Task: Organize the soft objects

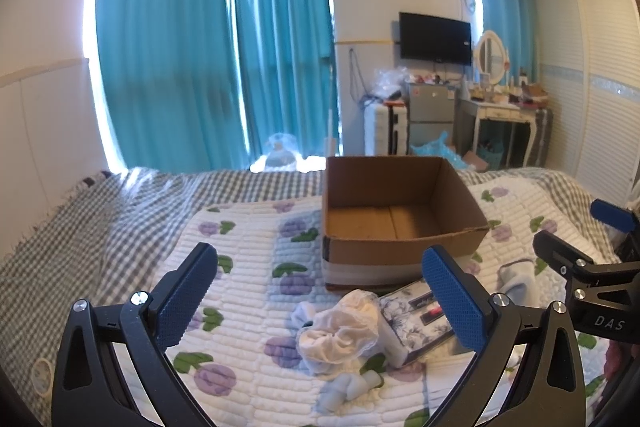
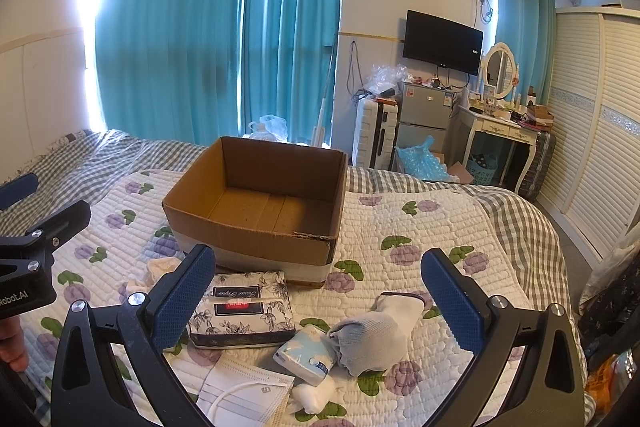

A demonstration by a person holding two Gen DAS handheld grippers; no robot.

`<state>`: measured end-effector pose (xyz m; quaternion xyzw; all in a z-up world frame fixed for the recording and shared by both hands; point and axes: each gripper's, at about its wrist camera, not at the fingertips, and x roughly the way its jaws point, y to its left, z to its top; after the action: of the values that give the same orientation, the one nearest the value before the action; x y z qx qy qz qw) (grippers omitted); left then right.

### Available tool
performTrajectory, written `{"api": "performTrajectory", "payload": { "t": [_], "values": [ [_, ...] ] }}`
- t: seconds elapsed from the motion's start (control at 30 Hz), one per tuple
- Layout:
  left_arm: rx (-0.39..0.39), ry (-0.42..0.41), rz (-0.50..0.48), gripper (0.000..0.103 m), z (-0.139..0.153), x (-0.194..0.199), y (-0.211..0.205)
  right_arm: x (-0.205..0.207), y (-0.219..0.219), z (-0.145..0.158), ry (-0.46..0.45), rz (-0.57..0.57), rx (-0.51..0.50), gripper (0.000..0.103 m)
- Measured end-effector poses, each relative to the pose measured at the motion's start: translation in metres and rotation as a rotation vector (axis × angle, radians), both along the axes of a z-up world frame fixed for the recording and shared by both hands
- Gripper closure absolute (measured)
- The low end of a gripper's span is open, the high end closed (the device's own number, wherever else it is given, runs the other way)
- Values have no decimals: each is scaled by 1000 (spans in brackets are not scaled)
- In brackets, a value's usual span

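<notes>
An empty open cardboard box stands on the quilted bed. In front of it lie soft items. In the left wrist view a white lacy cloth bundle and a floral tissue pack lie between the jaws of my left gripper, which is open and empty above them. In the right wrist view the floral tissue pack, a small tissue packet, a grey-white sock and a face mask lie below my right gripper, open and empty.
A flower-print quilt covers the checked bedsheet. A pale blue cloth lies right of the box. Beyond the bed stand teal curtains, a small fridge, a suitcase, a dressing table and a wardrobe.
</notes>
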<state>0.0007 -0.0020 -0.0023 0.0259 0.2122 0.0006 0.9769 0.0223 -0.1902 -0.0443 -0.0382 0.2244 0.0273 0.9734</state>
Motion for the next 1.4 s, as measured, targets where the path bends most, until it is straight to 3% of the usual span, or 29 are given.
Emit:
{"api": "performTrajectory", "payload": {
  "t": [0.3,0.57,0.73,0.97,1.2,1.27,1.33,1.4],
  "values": [
    [20,-26,17,0,16,-11,-2,-13,1,11,-23,12,-4,0],
    [12,-81,-8,0,47,-48,-4,-48,3,41,-80,22,-19,0],
    [21,-75,-7,0,50,-68,0,-62,6,41,-41,42,-25,0],
    [8,98,1,0,-5,-54,11,-49,24,-32,180,100,-48,0],
    [1,252,34,0,-68,-30,20,-25,61,-100,320,213,-115,1],
    [-2,273,42,0,-77,-27,23,-16,62,-117,369,212,-121,14],
    [-8,291,47,0,-84,-25,26,-5,59,-134,431,206,-107,21],
    [-13,309,48,0,-91,-20,26,3,54,-146,477,192,-90,21]
  ]
}}
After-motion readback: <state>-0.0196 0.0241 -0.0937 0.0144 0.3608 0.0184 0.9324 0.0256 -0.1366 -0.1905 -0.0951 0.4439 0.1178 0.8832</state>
